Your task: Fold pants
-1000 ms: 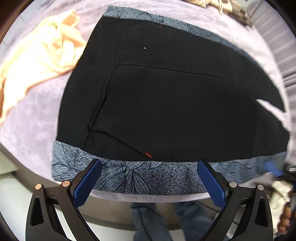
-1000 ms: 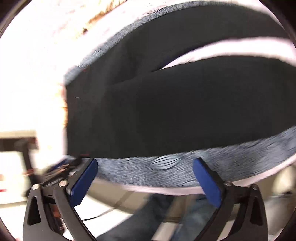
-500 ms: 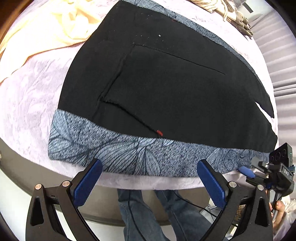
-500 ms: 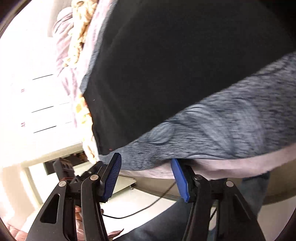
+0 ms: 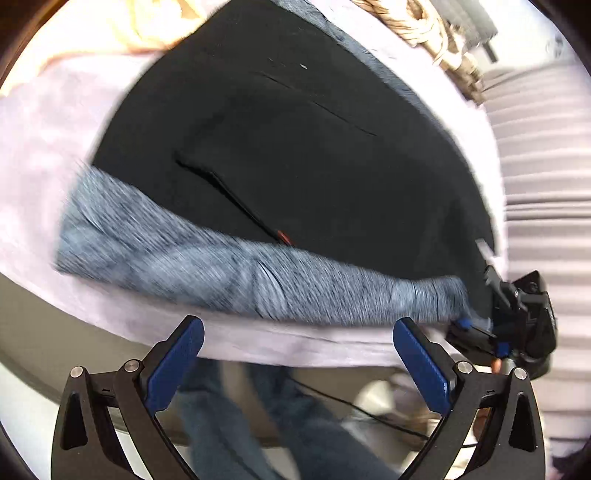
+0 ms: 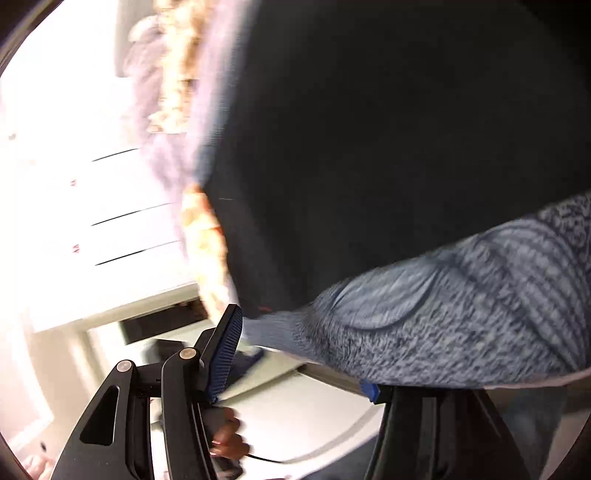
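Note:
Black pants [image 5: 295, 155] with a blue-grey patterned band [image 5: 229, 273] along the near edge lie flat on a lilac-covered table [image 5: 44, 155]. My left gripper [image 5: 295, 365] is open and empty, just off the table's near edge, below the band. My right gripper [image 5: 480, 332] shows at the band's right end in the left wrist view. In the right wrist view its fingers [image 6: 225, 354] are open, one on each side of the band's corner [image 6: 424, 325]; the right finger is mostly hidden under the cloth. The pants fill that view [image 6: 388, 147].
A pale yellow garment [image 5: 162, 26] lies at the far left of the table. A beige knitted item [image 5: 424, 26] lies at the far right edge. A person's jeans-clad legs [image 5: 240, 424] stand below the table's near edge.
The right gripper has moved in onto the band's right corner and its jaws have widened after narrowing. The left gripper has backed off and swung slightly; both views are motion-blurred.

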The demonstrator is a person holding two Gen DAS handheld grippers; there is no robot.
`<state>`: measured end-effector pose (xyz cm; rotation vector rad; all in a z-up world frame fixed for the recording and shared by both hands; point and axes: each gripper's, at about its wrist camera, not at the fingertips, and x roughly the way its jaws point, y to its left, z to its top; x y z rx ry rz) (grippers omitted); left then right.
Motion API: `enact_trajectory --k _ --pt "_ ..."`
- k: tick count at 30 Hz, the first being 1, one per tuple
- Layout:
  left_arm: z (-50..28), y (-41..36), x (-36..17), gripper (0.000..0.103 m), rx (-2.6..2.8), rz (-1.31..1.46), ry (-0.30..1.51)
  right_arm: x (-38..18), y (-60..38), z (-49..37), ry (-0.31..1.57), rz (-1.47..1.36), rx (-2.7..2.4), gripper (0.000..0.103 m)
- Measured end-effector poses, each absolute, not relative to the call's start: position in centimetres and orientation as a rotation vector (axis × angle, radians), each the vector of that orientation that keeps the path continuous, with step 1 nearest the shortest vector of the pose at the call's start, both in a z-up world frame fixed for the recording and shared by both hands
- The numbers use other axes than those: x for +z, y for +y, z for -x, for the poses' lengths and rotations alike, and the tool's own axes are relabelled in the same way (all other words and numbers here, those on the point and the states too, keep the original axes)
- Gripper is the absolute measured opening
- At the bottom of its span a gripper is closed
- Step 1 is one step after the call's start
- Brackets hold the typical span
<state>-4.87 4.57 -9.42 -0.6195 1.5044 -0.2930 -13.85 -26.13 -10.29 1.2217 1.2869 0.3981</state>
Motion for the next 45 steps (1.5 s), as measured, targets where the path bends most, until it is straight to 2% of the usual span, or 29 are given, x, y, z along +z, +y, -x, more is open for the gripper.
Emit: enact_trajectory --k 4,7,9,13,14,16,17,18,19,20,21,23,26,31,32,33,34,35,36,42,43,44,45 --pt "4.5 4.1 -10.8 0.103 -0.312 0.764 1.487 -6.8 -25.6 12.7 1.207 -1.216 0.475 0.063" --pt "3.4 5.1 -10.7 0.103 -0.255 0.822 1.447 -5.9 -25.3 12.9 1.219 -1.174 0.493 0.064" --pt "3.1 5.8 -10.9 0.085 -0.222 0.821 1.432 -6.5 -25.1 13.4 1.251 -1.154 0.479 0.064" --pt "3.1 6.0 -11.6 0.068 -0.241 0.746 1.478 -9.0 -26.8 15.4 1.287 -1.165 0.339 0.064" --pt "2.8 6.2 -11.7 0.060 -0.253 0.710 1.489 -9.7 -27.6 16.1 1.281 -1.189 0.298 0.064" --pt "2.4 5.6 -12.1 0.051 -0.265 0.655 1.511 -11.1 -29.7 17.7 1.244 -1.250 0.209 0.064" --pt "2.3 5.4 -12.3 0.042 -0.266 0.636 1.523 -11.8 -31.2 18.5 1.213 -1.292 0.178 0.063" --pt "2.1 5.3 -12.5 0.035 -0.265 0.610 1.538 -12.3 -32.0 19.2 1.174 -1.348 0.149 0.060" --pt "1.8 5.3 -12.4 0.032 -0.264 0.598 1.550 -12.7 -32.8 19.8 1.132 -1.405 0.133 0.043" --pt "1.4 5.4 -11.9 0.029 -0.265 0.601 1.553 -13.1 -33.5 20.4 1.094 -1.456 0.120 0.013" --pt "1.0 5.3 -11.3 0.029 -0.260 0.598 1.546 -13.2 -34.0 20.8 1.059 -1.499 0.099 0.006" --pt "0.9 6.1 -9.6 0.029 -0.260 0.569 1.522 -12.0 -34.6 20.6 1.016 -1.486 0.086 0.006" --pt "-1.3 5.4 -5.5 0.029 -0.263 0.545 1.439 -7.8 -35.2 17.8 1.033 -1.322 0.154 0.006" --pt "-8.2 4.3 -0.6 0.030 -0.258 0.517 1.266 -1.0 -35.6 7.9 1.104 -1.015 0.314 0.006" --pt "-9.2 4.3 -0.4 0.036 -0.257 0.503 1.245 0.0 -36.0 5.9 1.108 -0.986 0.339 0.006" --pt "-11.3 3.9 -0.1 0.050 -0.230 0.465 1.210 0.9 -36.3 3.4 1.115 -0.953 0.356 0.006" --pt "-12.6 3.9 -0.2 0.053 -0.207 0.445 1.183 0.9 -36.8 0.9 1.129 -0.912 0.373 0.006" --pt "-14.5 4.3 -0.8 0.066 -0.154 0.409 1.146 1.1 -36.9 -1.5 1.147 -0.874 0.382 0.006" --pt "-15.8 4.4 -1.4 0.079 -0.097 0.373 1.140 0.7 -37.0 -3.8 1.177 -0.835 0.387 0.007" --pt "-21.4 5.5 -9.5 0.080 0.157 0.230 1.242 -7.5 -36.9 -13.4 1.366 -0.773 0.309 0.011" --pt "-21.3 5.6 -9.9 0.080 0.185 0.222 1.258 -9.2 -36.9 -14.7 1.396 -0.776 0.280 0.017" --pt "-21.0 5.9 -9.9 0.080 0.204 0.224 1.273 -10.8 -36.9 -15.3 1.420 -0.786 0.258 0.028" --pt "-20.6 5.8 -9.5 0.080 0.193 0.233 1.274 -12.0 -36.9 -15.7 1.433 -0.816 0.245 0.033"
